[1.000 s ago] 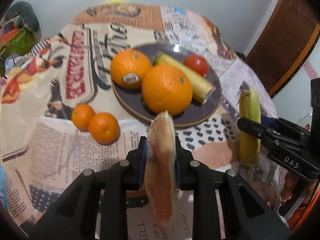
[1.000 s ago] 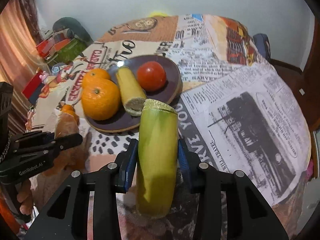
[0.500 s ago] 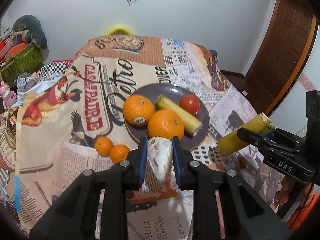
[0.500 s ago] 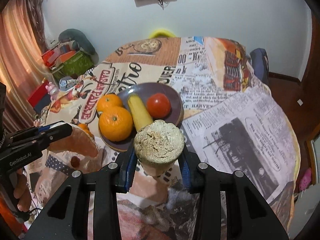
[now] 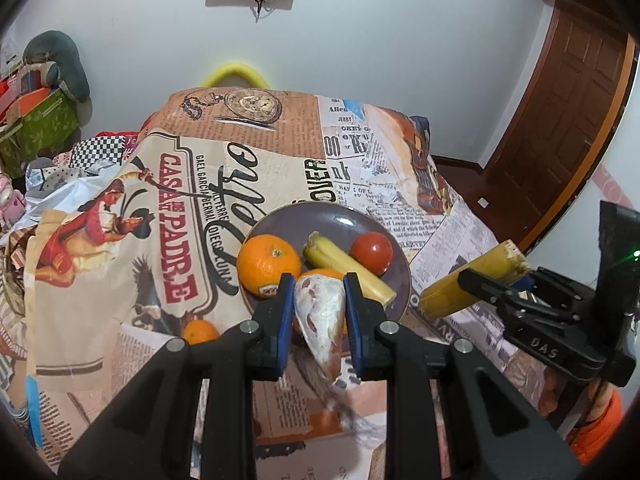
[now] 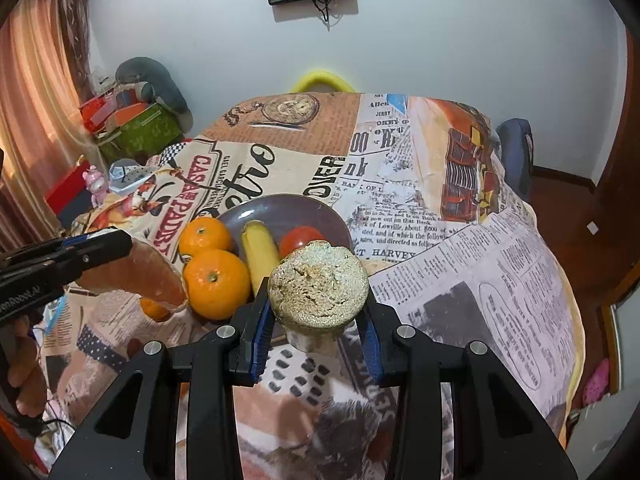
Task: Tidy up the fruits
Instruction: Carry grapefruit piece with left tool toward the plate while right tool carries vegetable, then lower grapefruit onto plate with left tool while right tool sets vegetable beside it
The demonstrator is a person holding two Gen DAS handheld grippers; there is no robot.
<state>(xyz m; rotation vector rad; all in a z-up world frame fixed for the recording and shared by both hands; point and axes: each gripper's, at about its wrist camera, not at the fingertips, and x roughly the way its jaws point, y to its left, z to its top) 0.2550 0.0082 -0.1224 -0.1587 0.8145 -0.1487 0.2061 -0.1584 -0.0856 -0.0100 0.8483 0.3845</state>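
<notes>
My left gripper [image 5: 319, 294] is shut on a pinkish-orange tapered root [image 5: 320, 322], like a sweet potato, held in the air just in front of the plate. My right gripper [image 6: 318, 300] is shut on a corn cob in a yellow-green husk [image 6: 318, 290], its cut end facing the camera. The purple-grey plate [image 5: 312, 220] holds two oranges [image 5: 268, 266], a yellow banana-like piece [image 5: 344, 270] and a red tomato [image 5: 371, 252]. In the left wrist view the corn [image 5: 460, 288] hangs to the right of the plate. In the right wrist view the root [image 6: 136, 276] hangs to its left.
A small mandarin [image 5: 200, 330] lies on the newspaper-print tablecloth [image 5: 400, 200] left of the plate. Boxes and cushions [image 6: 136, 120] are piled beyond the table's left side. A yellow chair back [image 5: 234, 74] stands behind the table, a wooden door [image 5: 568, 112] at right.
Both grippers have risen above the table with their loads, so the plate looks smaller and farther. The corn went from lying lengthwise between the fingers to showing its cut end.
</notes>
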